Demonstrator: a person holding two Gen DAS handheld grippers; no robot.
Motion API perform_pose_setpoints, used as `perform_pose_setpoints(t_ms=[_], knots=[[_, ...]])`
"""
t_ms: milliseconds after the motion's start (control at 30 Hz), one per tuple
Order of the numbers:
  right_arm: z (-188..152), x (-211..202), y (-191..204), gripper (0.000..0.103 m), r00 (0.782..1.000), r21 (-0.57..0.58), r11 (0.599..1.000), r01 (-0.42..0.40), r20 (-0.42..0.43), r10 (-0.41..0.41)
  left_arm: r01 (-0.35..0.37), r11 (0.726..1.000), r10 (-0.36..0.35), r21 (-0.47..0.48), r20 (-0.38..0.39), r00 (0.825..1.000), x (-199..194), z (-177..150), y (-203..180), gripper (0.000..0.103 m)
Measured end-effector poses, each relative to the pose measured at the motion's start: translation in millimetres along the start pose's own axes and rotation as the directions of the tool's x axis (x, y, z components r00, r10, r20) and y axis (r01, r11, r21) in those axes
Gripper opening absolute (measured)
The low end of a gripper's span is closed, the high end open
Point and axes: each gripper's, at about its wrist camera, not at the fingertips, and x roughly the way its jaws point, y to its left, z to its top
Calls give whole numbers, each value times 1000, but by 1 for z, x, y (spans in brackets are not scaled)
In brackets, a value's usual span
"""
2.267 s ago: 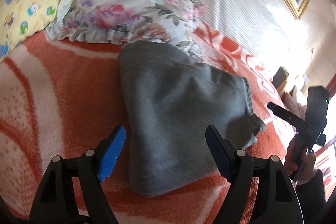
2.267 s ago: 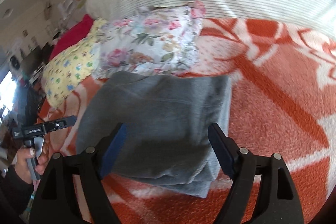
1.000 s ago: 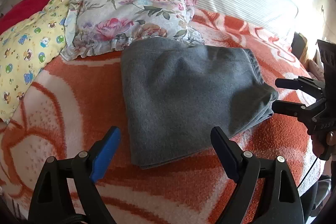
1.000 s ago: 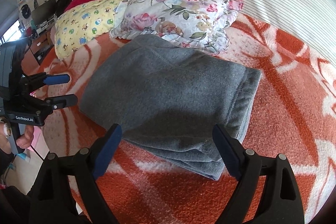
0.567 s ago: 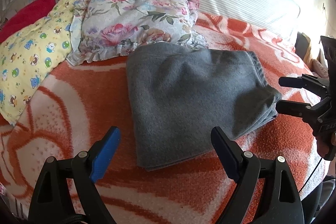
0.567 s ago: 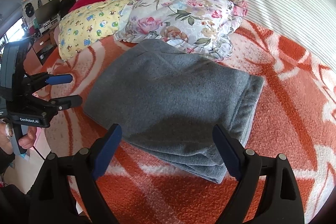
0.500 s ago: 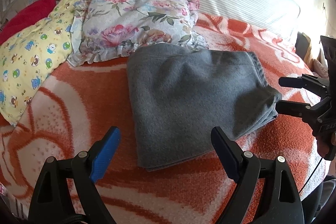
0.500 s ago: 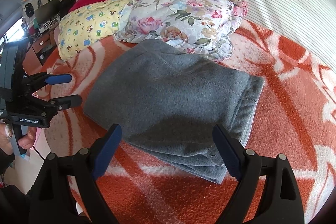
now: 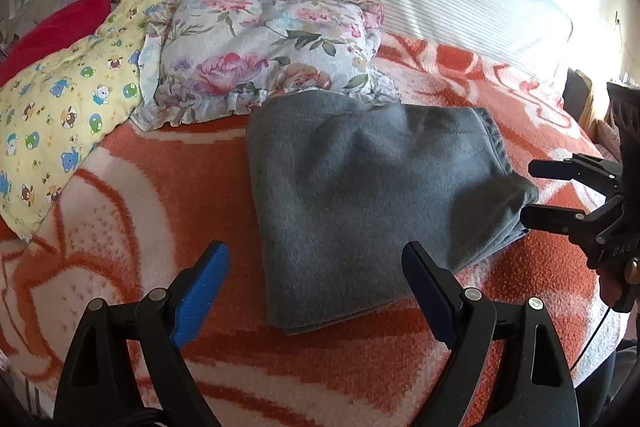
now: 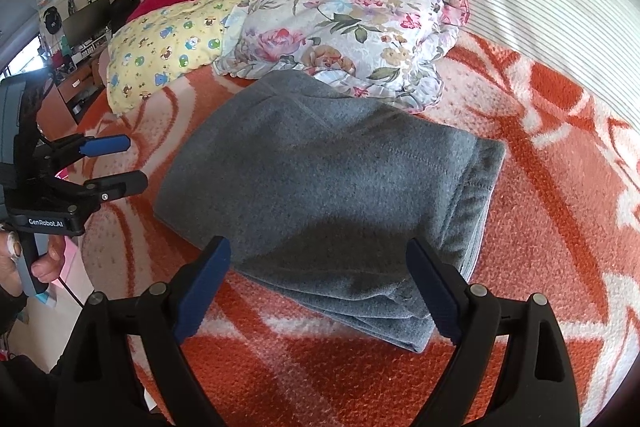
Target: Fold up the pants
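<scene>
The grey pants (image 9: 372, 195) are found folded compactly on the bed (image 9: 132, 195). Both the left gripper (image 9: 316, 279) and the right gripper (image 10: 320, 271) are held clear, fingers spread and empty, judged because folding is finished.

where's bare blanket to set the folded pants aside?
Widest free patch: orange-and-white blanket between the folded grey fleece pants, the yellow bear-print pillow and the left gripper. Another lies beyond the pants' banded edge. Crowded at the floral ruffled pillow, which the pants touch.
</scene>
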Motion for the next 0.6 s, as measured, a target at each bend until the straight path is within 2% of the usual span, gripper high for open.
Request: perform_pose_setpoints(t_ms=[100, 367, 600], knots=[[-1, 1, -1, 92, 1000, 1, 1000, 1, -1, -1, 11, 1000, -11, -13, 12, 1000, 1, 0, 2, 89], [-1, 7, -7, 92, 1000, 13, 1000, -3, -7, 3, -14, 1000, 14, -18, 43, 999, 8, 1, 5, 87], [0, 13, -13, 92, 1000, 26, 1000, -10, -12, 11, -5, 1000, 5, -18, 25, 1000, 18, 2, 6, 87]])
